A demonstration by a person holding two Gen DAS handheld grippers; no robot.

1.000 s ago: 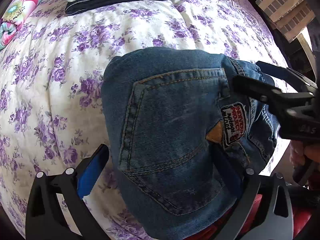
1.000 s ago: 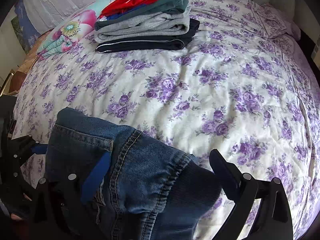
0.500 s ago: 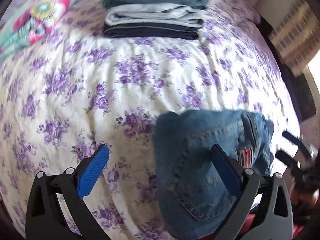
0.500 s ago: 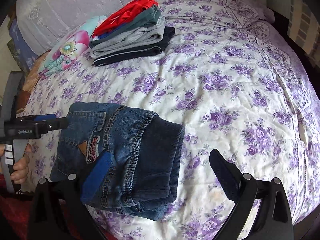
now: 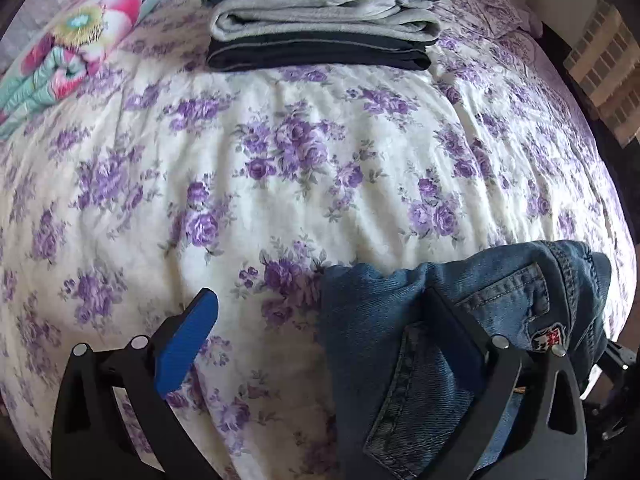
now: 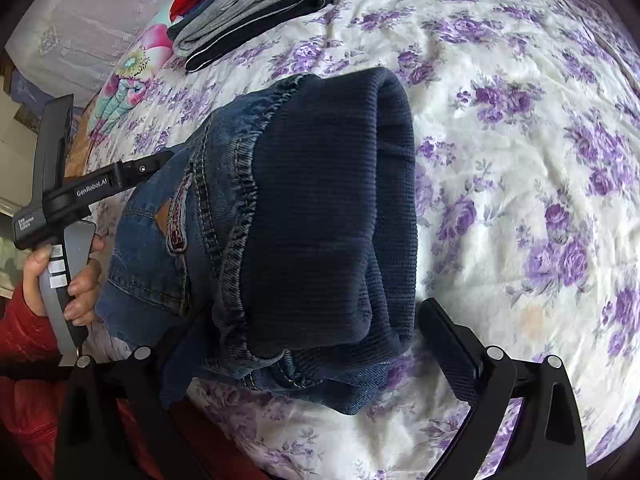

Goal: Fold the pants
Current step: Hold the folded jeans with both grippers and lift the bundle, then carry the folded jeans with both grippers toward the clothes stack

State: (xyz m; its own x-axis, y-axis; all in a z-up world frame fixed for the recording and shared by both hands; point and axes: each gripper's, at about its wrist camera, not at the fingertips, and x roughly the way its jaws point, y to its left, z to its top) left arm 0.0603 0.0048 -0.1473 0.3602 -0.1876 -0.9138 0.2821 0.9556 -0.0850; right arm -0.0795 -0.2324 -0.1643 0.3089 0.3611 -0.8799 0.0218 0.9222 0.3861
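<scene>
Your folded jeans [image 5: 460, 320] lie on the near edge of the floral bedspread [image 5: 300, 160], bundled with the back pocket and a small patch facing up and the dark ribbed waistband [image 6: 332, 208] turned toward your right side. Your left gripper [image 5: 320, 332] is spread wide and grips nothing: its blue-padded finger [image 5: 188, 344] hangs over bare bedspread, while the other finger sits in front of the denim's left part, and whether it touches the cloth cannot be told. Your right gripper [image 6: 304, 344] is also spread open, with the waistband end of the bundle between its fingers; the left one is partly hidden behind the denim and the right one stands clear of the cloth beside the bundle. In the right wrist view, your left hand [image 6: 60, 276] grips its tool's handle just left of the jeans. At the far side of the bed a stack of folded clothes [image 5: 324, 20] rests beside a bright flowered pillow [image 5: 68, 48], well apart from the jeans.
</scene>
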